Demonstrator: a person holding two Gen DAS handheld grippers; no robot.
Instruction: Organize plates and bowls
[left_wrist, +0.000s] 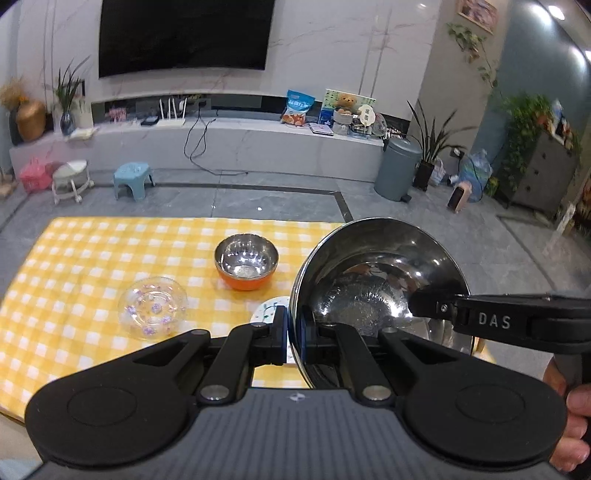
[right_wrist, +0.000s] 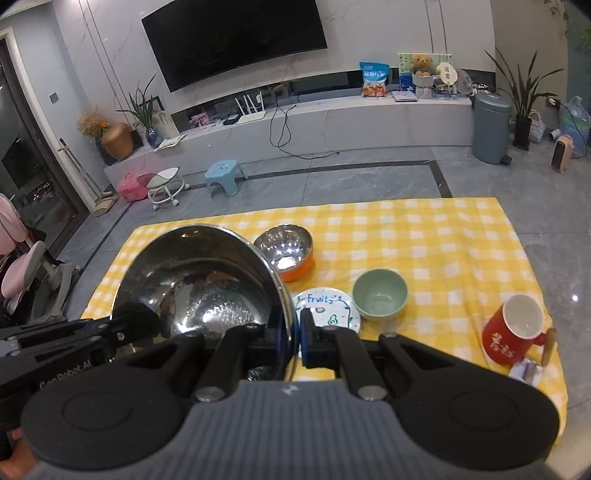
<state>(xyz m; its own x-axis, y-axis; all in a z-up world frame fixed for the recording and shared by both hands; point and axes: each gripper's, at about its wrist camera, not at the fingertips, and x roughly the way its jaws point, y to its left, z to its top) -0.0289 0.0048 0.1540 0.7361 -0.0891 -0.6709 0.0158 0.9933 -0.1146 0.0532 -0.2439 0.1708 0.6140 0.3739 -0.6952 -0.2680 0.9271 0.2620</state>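
We held the large steel bowl by its rim between both grippers, clear above the tabletop. The left gripper had its jaws nearly closed, pinching the rim on one side; the right gripper was likewise clamped on the opposite side. Below stood the orange bowl, glass plate, fruit plate and green bowl. We judged the thin, slick rim could slip if our hands drifted apart or tilted unevenly, dropping it onto the dishes.
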